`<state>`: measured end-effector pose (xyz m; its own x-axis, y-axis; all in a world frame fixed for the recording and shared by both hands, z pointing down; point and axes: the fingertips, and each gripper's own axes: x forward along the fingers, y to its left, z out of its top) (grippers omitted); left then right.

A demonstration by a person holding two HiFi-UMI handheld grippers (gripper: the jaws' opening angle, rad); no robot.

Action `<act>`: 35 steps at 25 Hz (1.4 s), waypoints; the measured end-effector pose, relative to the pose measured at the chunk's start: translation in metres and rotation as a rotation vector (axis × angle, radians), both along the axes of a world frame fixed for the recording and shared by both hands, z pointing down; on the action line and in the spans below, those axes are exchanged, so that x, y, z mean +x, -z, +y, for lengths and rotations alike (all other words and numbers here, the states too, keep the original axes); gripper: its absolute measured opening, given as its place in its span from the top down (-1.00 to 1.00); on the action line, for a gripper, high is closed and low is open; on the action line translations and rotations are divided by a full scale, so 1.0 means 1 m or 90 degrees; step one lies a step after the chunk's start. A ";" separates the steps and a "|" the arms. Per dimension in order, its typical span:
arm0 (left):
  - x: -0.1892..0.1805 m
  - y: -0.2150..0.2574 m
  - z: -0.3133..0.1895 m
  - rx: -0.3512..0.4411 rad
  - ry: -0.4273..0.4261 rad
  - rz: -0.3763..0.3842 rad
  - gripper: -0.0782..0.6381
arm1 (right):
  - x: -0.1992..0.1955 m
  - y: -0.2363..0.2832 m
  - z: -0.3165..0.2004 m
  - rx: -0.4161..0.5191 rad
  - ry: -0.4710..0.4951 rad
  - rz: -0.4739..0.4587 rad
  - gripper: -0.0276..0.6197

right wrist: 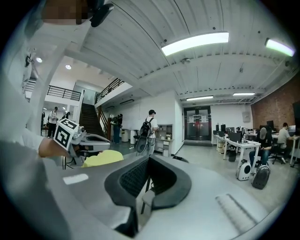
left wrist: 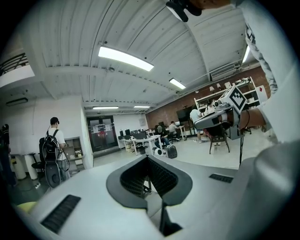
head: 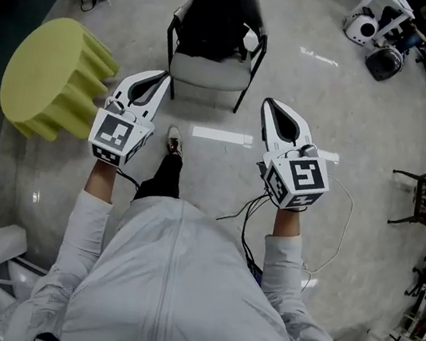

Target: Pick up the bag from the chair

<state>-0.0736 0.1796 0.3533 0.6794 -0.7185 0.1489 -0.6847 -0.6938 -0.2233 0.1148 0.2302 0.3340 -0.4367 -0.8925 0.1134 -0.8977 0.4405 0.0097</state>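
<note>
On the chair (head: pixel 211 72), black bag (head: pixel 218 17), details too dark to tell

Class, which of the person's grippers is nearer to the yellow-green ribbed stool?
Left. The left gripper is close beside the yellow-green ribbed stool, just right of it in the head view; the right gripper is farther away, past the grey-seated chair's front.
</note>
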 end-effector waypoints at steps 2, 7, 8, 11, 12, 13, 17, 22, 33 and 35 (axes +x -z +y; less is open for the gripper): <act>0.002 -0.003 -0.025 0.001 -0.002 0.003 0.78 | 0.002 -0.003 -0.024 -0.002 -0.003 0.004 0.89; -0.002 -0.012 -0.103 -0.008 0.001 0.000 0.78 | 0.005 -0.008 -0.099 -0.006 -0.023 -0.014 0.89; -0.003 -0.013 -0.120 -0.011 0.001 0.002 0.78 | 0.005 -0.009 -0.116 -0.010 -0.027 -0.018 0.89; -0.005 -0.019 -0.168 -0.028 -0.004 0.001 0.78 | 0.002 -0.014 -0.161 -0.022 -0.037 -0.023 0.89; -0.004 -0.020 -0.183 -0.032 -0.009 -0.001 0.78 | 0.000 -0.014 -0.176 -0.024 -0.039 -0.021 0.89; -0.004 -0.021 -0.198 -0.034 -0.012 -0.003 0.78 | -0.001 -0.014 -0.190 -0.026 -0.041 -0.018 0.89; -0.005 -0.029 -0.249 -0.055 -0.018 -0.008 0.78 | -0.007 -0.016 -0.237 -0.037 -0.045 -0.016 0.89; -0.003 -0.038 -0.295 -0.069 -0.036 -0.007 0.78 | -0.008 -0.018 -0.281 -0.043 -0.054 -0.011 0.89; 0.004 -0.056 -0.361 -0.102 -0.057 -0.012 0.78 | -0.014 -0.032 -0.349 -0.065 -0.077 -0.002 0.89; 0.004 -0.066 -0.371 -0.117 -0.059 -0.012 0.78 | -0.015 -0.038 -0.358 -0.073 -0.080 0.007 0.88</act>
<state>-0.0696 -0.1919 0.4193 0.7369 -0.6128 0.2853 -0.6130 -0.7837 -0.1000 0.0995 -0.1277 0.3720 -0.3209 -0.9208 0.2219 -0.9458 0.3239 -0.0238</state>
